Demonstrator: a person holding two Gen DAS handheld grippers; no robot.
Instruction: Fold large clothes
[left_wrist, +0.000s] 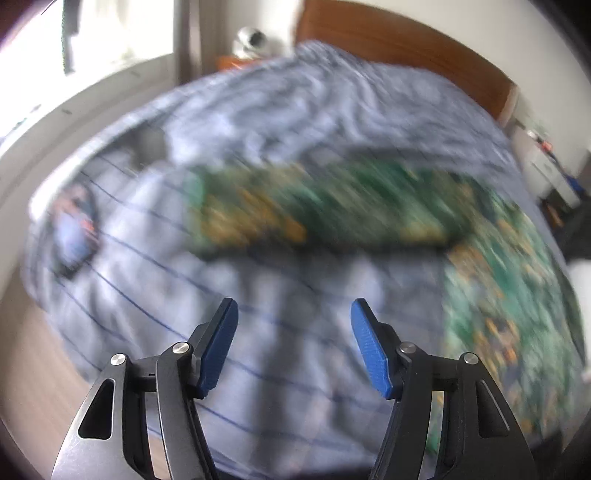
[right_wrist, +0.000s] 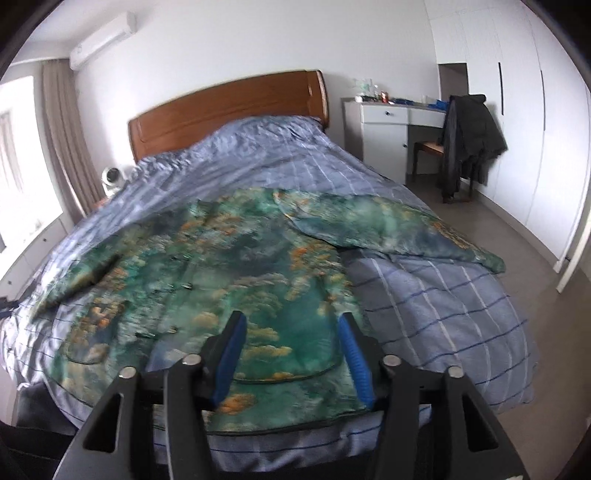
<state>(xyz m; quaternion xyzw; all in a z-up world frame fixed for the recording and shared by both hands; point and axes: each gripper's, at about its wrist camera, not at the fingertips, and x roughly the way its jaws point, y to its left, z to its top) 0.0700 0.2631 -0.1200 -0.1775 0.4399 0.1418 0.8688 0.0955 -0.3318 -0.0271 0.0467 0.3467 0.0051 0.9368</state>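
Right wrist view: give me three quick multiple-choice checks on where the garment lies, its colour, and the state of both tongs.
1. Where does the garment lie?
A. On the bed, over the blue checked cover
B. On the chair
C. On the floor

2. What is the garment's main colour?
A. Plain red
B. Green with orange patches
C. White

3. What state are the tongs in?
A. Both shut on the garment
B. Left shut, right open
C. Both open, holding nothing

Answers:
1 A: it is spread across the cover in front of the wooden headboard; the chair carries a dark jacket.
2 B: a green print with orange flecks shows in both views.
3 C: the left tongs and right tongs show a wide gap between the blue pads, nothing in between.
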